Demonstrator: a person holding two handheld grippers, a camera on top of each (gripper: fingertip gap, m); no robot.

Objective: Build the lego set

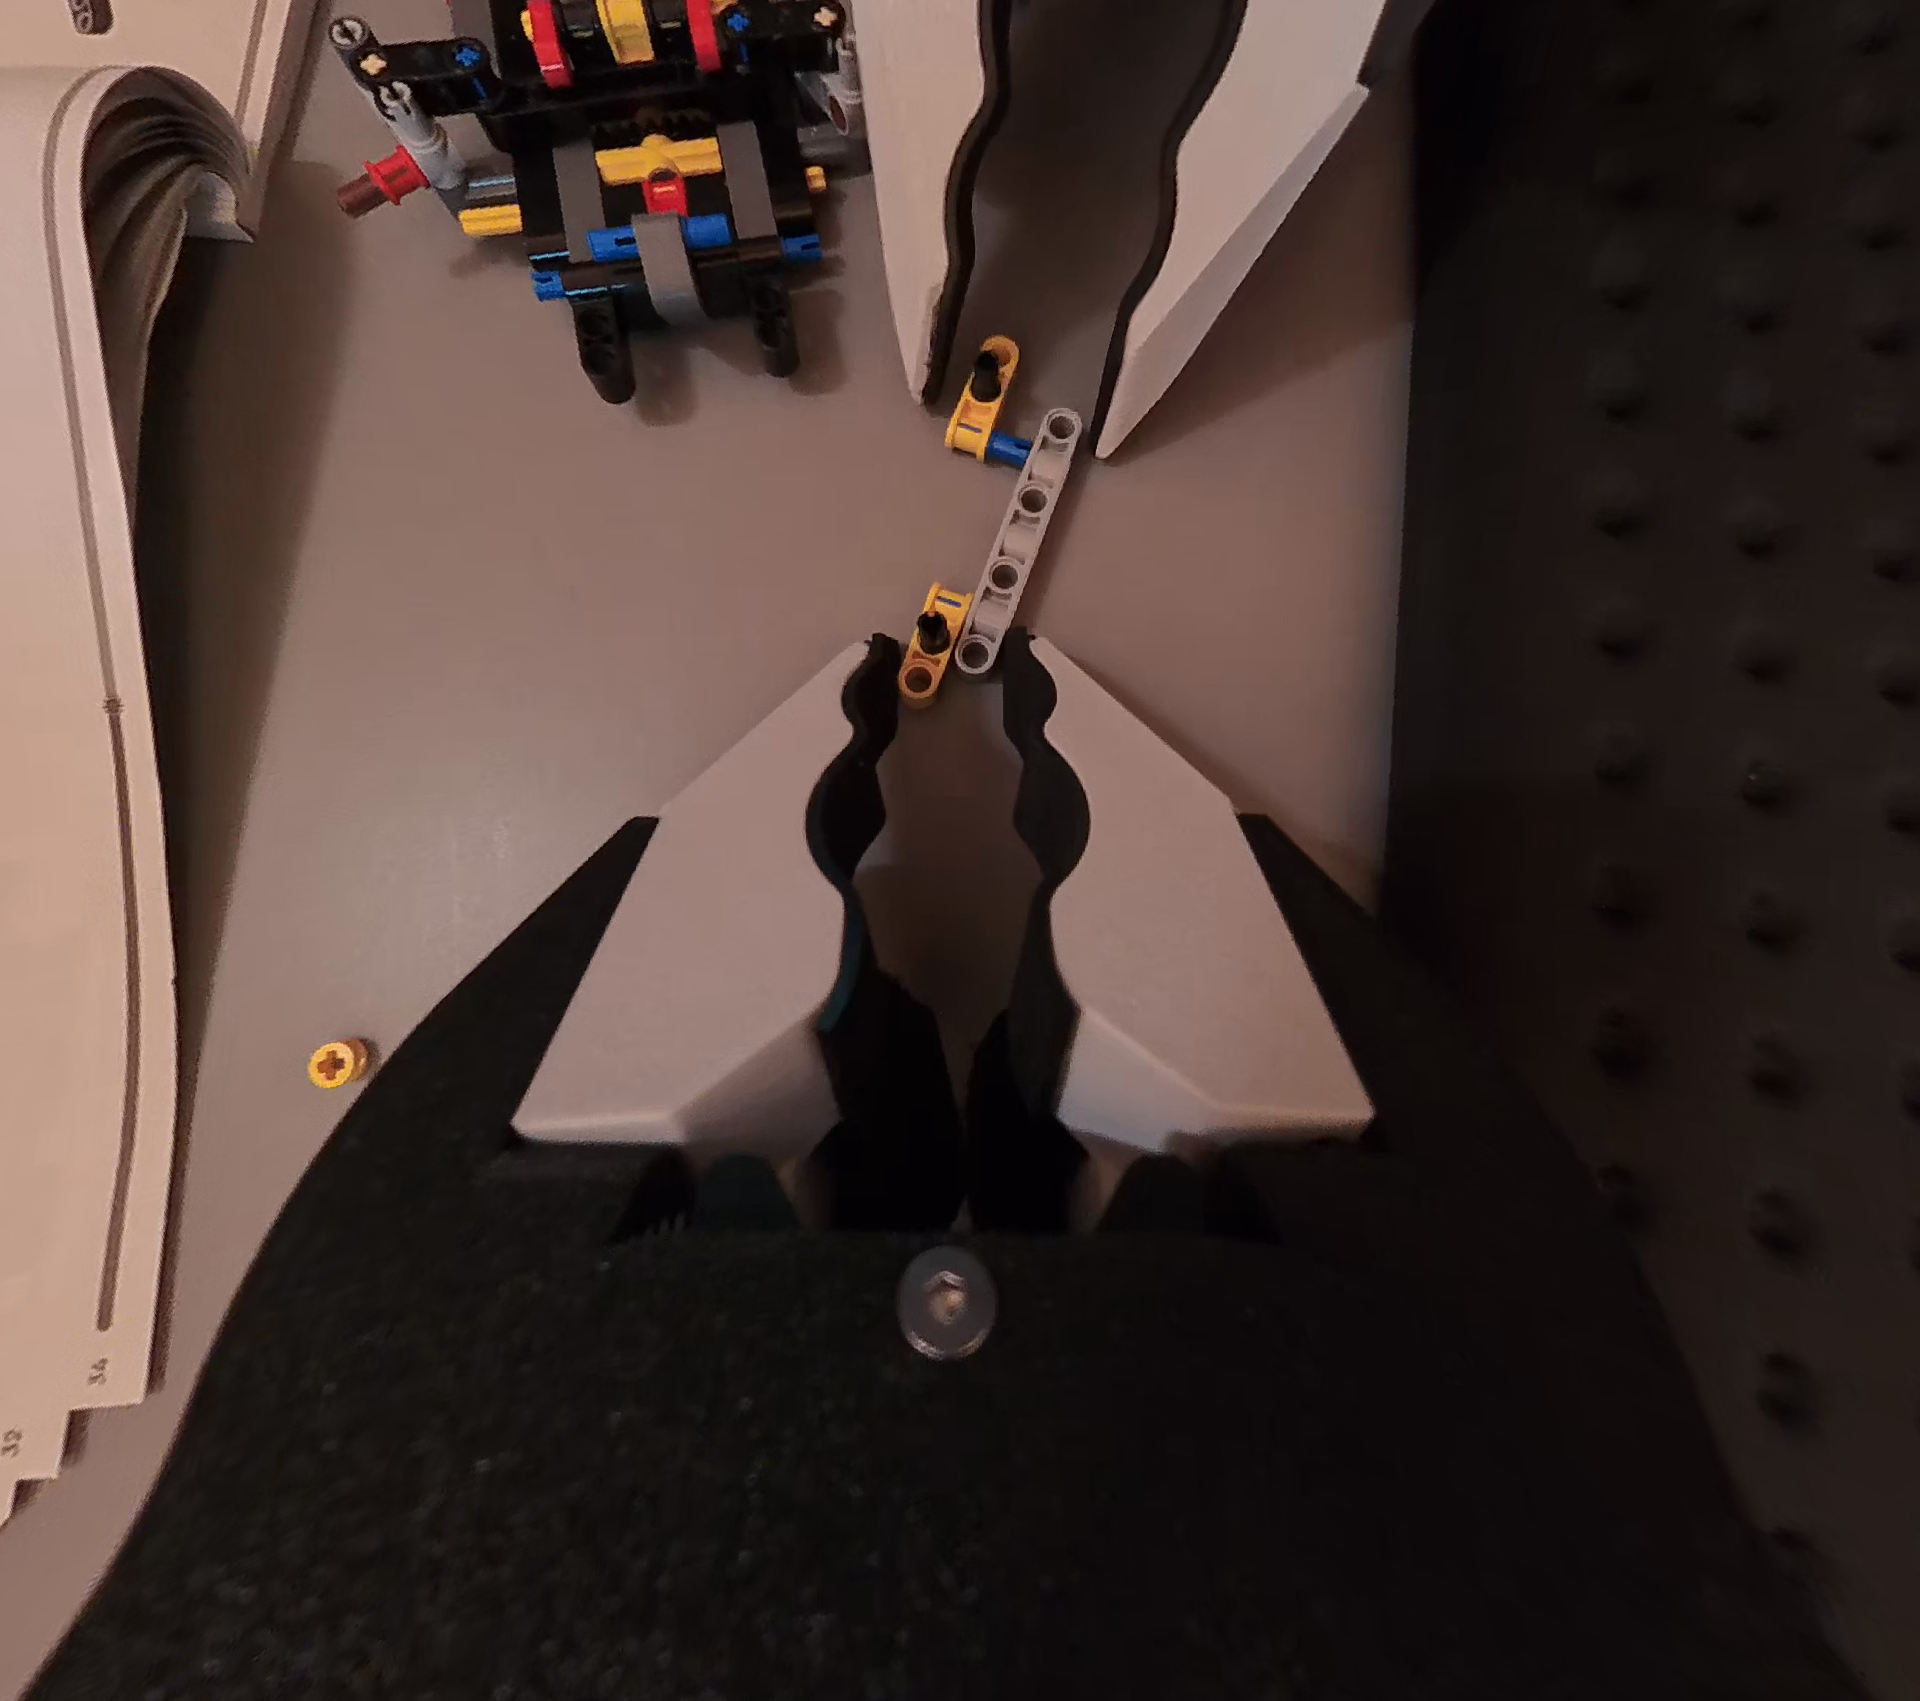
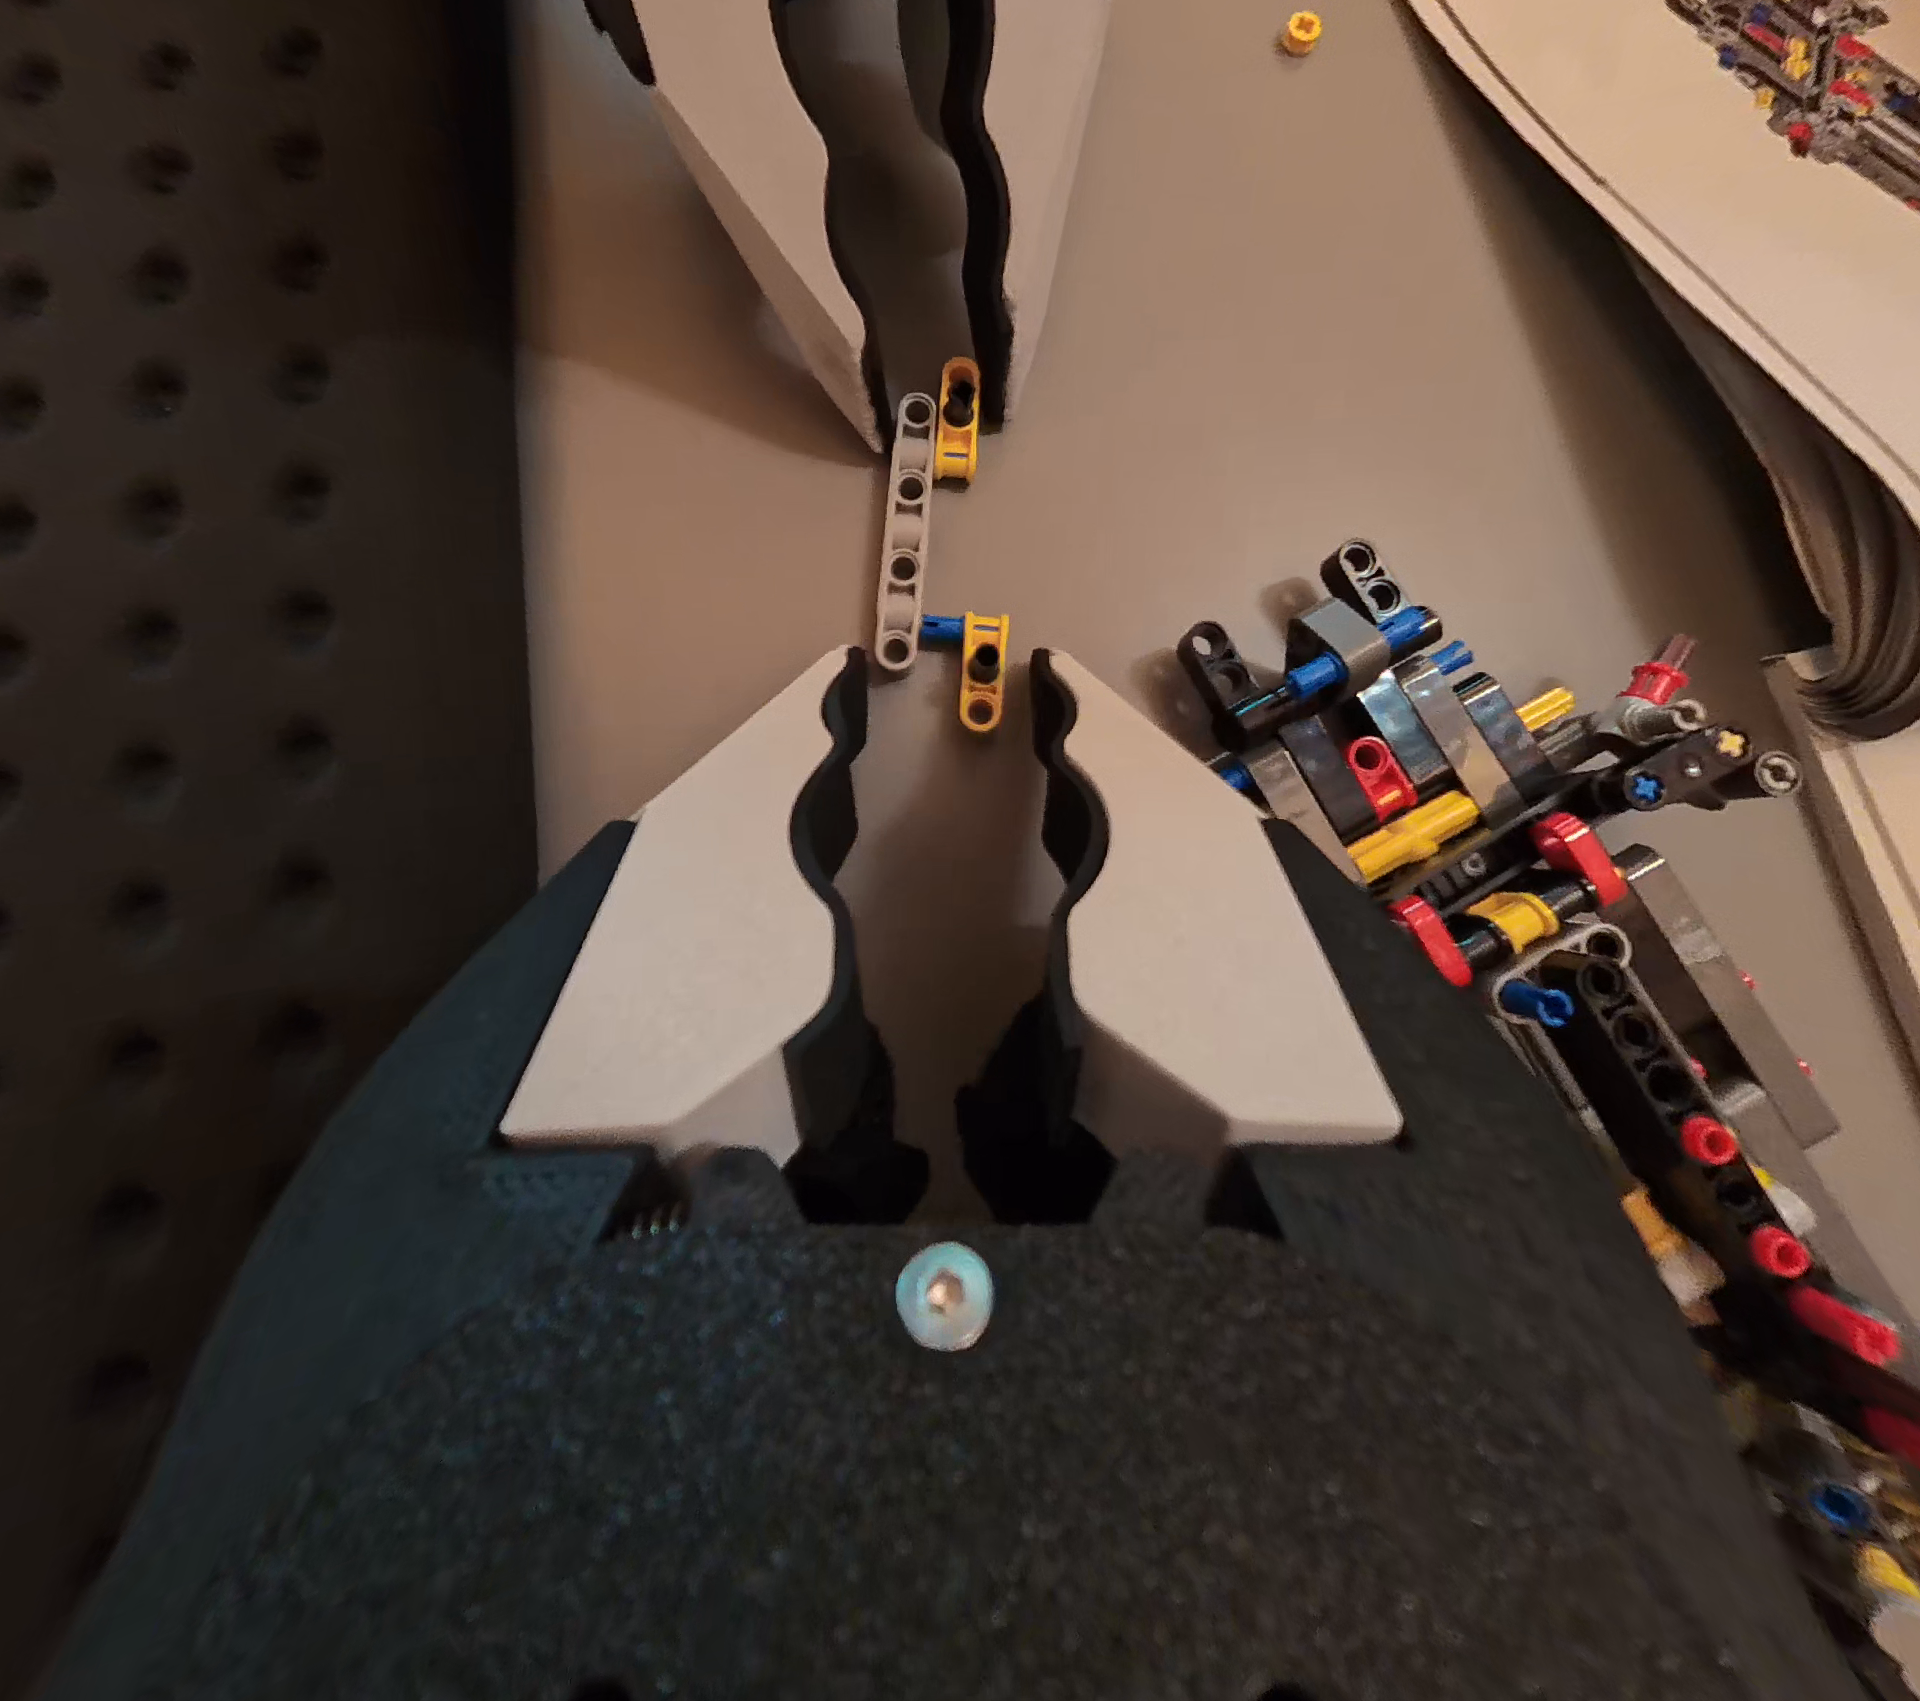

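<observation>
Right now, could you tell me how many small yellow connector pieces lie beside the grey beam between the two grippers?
2: one yellow connector at the beam's end by the left gripper, another at the end by the right gripper.

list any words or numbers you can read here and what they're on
Instruction booklet: small print at the lower page corners in the left wrist view; I don't quote writing from pictures.
Its printed pictures: any print there is too small to read.
Lego model, grey beam: no writing shows.
</observation>
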